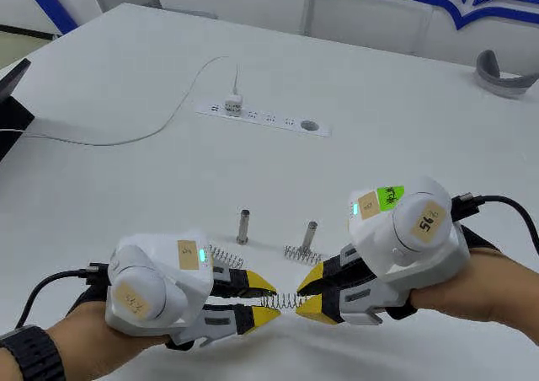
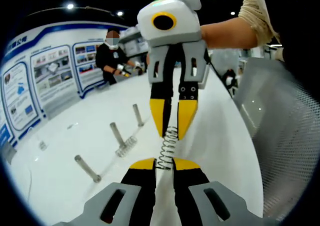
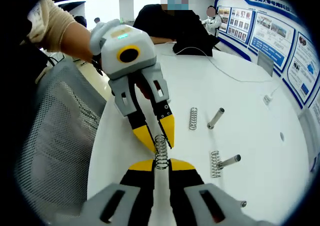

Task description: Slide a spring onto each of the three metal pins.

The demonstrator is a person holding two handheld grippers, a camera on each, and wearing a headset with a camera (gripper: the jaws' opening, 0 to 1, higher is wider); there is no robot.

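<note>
Spring (image 1: 283, 300) pinched endwise between left claw (image 1: 268, 299) and right claw (image 1: 301, 301).

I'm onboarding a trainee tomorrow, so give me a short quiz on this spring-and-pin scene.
1. How many metal pins stand in the left gripper view?
2. True or false: one spring already sits on a pin.
3. The left hand-held gripper and right hand-held gripper face each other. The spring between them is held by: A) left alone; B) right alone; C) both.
Key: 1 three; 2 false; 3 C.
</note>
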